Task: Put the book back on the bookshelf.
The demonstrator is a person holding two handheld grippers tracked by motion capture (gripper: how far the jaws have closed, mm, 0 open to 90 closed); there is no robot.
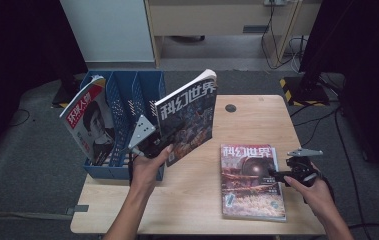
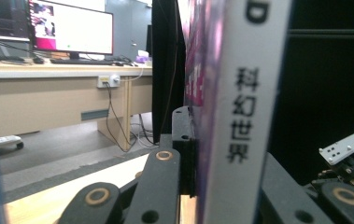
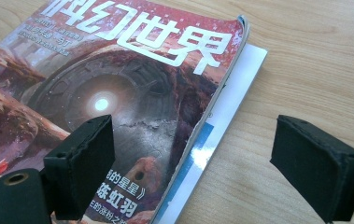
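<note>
Clamped on the lower spine edge of a science-fiction magazine, the left gripper holds it upright and tilted above the tabletop, just beside the blue file rack that stands at the table's left edge. In the left gripper view the magazine's white spine rises between the two black jaws, which press on it from either side. A second magazine with a portrait cover leans in the rack's leftmost compartment. The right gripper hovers near the table's right edge with its jaws spread wide and nothing between them. Its pads straddle the right edge of a stack of magazines lying flat near the front right corner, with a white one showing beneath the top red cover.
</note>
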